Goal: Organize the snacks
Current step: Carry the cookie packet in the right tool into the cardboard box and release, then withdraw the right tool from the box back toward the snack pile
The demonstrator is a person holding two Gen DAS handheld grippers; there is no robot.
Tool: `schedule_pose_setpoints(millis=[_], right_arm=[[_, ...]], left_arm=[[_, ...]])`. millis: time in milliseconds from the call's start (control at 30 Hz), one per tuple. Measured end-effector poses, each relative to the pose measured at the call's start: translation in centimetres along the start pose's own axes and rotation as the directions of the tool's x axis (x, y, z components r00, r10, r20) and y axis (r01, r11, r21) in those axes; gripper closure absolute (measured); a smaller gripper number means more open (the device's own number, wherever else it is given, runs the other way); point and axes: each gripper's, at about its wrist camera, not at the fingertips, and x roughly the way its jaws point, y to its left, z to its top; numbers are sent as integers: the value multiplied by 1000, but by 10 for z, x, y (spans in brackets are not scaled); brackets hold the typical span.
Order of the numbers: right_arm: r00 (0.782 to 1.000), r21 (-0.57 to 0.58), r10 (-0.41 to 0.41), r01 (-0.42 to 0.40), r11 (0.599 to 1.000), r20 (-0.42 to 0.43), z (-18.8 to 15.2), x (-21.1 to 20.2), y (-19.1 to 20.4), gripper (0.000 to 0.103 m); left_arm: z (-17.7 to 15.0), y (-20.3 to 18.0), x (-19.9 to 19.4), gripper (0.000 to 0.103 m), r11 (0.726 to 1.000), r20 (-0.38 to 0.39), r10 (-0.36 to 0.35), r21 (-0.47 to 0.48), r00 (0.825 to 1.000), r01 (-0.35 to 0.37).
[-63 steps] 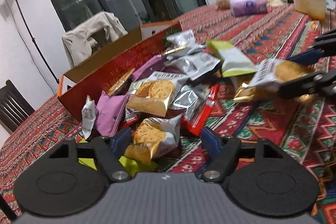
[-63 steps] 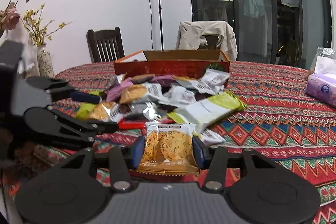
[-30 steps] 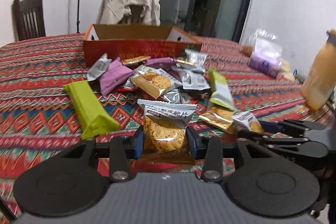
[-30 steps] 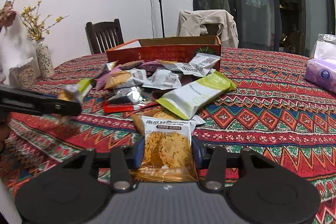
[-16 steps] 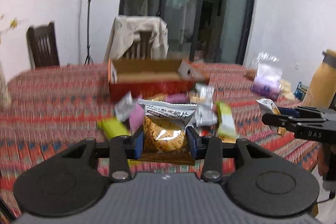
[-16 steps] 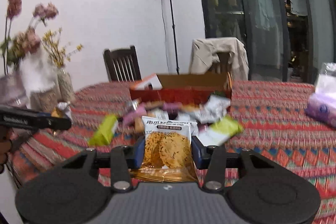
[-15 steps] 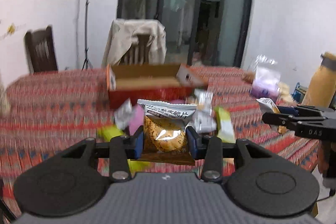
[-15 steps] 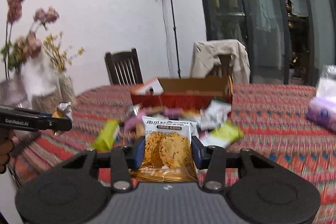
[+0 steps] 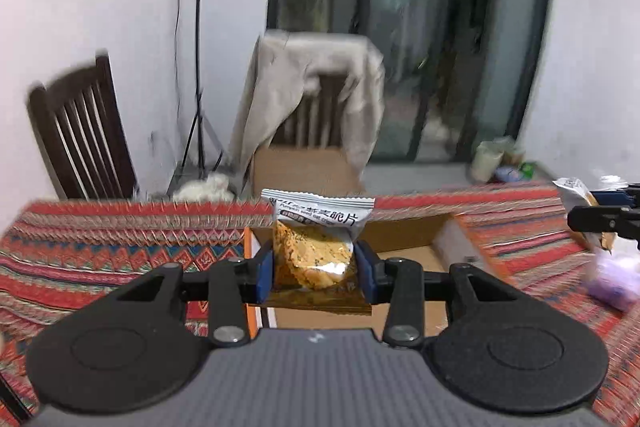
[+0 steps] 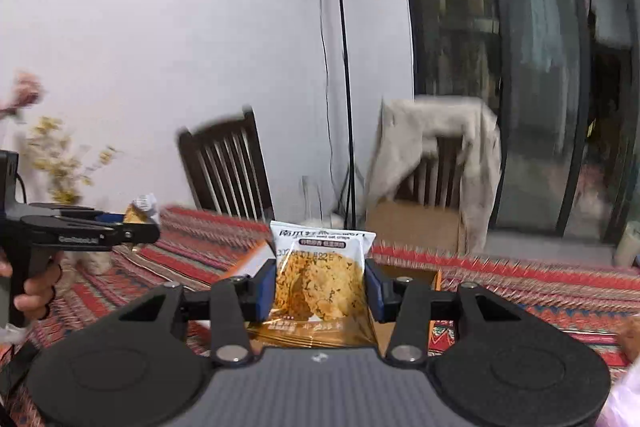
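my left gripper [image 9: 315,273] is clamped on one cookie packet [image 9: 314,247], its blue pads pressing the packet's two side edges. the packet stands with its long axis running away from me, the crimped white top edge with dark print pointing up and forward, the golden bottom seal nearest the camera. it hangs above the open cardboard box [image 9: 404,231], which sits on the table [image 9: 100,247].

my right gripper [image 10: 320,287] holds a second packet [image 10: 320,279] the same way, pinched at its sides, white top up, golden base toward me, over the box edge [image 10: 408,273]. so i count two packets, one per gripper, and one box.

both wrappers are glossy crinkled film, clear in the middle, showing round, grainy, seed-speckled crisps. the box is plain brown card inside with orange-red outer faces. the table wears a woven cloth of red, blue and green zigzags.

in the right view i see the left gripper [image 10: 136,223] from the side, a hand [image 10: 34,291] on its grip. two dark slatted wooden chairs stand behind the table, one [image 9: 80,131] bare, the other draped with a beige jacket [image 9: 312,83].
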Motion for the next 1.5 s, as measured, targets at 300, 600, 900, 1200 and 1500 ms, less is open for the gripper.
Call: schedule_pose_setpoints(millis=[300,600,900,1200,1500], right_arm=[[926,-57,-218,210,976,-308,-19,237,-48,59],[873,-225,-342,277,934,-347,-50,295,-45,55],[926,-147,-277,246,958,-257,-10,223,-43,33],[972,-56,-199,193,980,-127,55,46,-25,12],[973,-55,-228,226,973,-29,63,-126,30,0]], left_arm=[[-9,35,178,61,996,-209,91,9,974,-91],[-14,26,210,32,998,-258,67,34,964,-61],[21,25,134,20,997,-209,81,4,974,-82],[72,12,-48,2,997,-76,23,-77,997,-29],[46,-30,-222,0,999,56,29,-33,998,-27]])
